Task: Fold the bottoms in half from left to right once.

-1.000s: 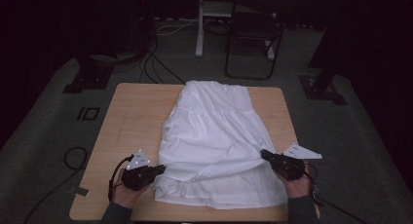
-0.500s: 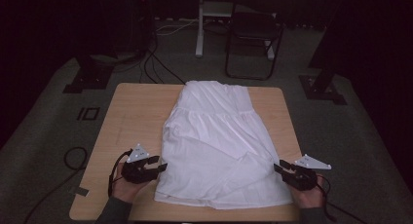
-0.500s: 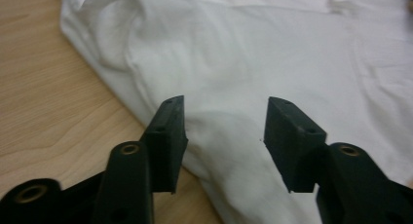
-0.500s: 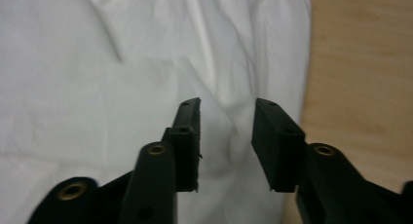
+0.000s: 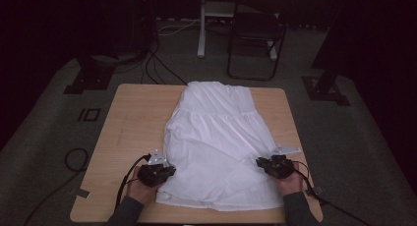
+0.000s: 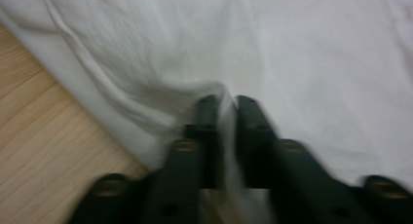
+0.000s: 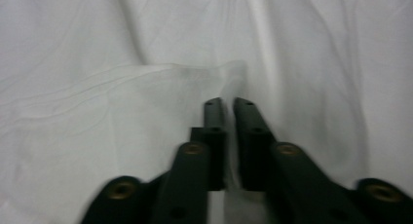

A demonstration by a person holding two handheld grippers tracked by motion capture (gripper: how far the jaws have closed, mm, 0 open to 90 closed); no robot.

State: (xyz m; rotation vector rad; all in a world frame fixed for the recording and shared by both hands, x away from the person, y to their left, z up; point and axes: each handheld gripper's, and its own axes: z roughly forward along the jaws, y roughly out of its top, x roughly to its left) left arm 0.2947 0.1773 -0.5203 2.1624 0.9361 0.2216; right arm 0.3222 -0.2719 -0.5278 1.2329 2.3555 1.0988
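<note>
Left gripper [image 5: 167, 170] is pinching the white dress's [image 5: 216, 142] left edge, jaws just closing on fabric; right gripper [image 5: 263, 163] is nipping its right side likewise, over the wooden table [image 5: 133, 123].

Beyond my wooden table [image 5: 133, 123], a dark folding chair [image 5: 255, 39] stands at about one o'clock, a white post [image 5: 201, 24] at twelve. Black cables [image 5: 157, 64] trail across the grey carpet at eleven; another loops at eight.
</note>
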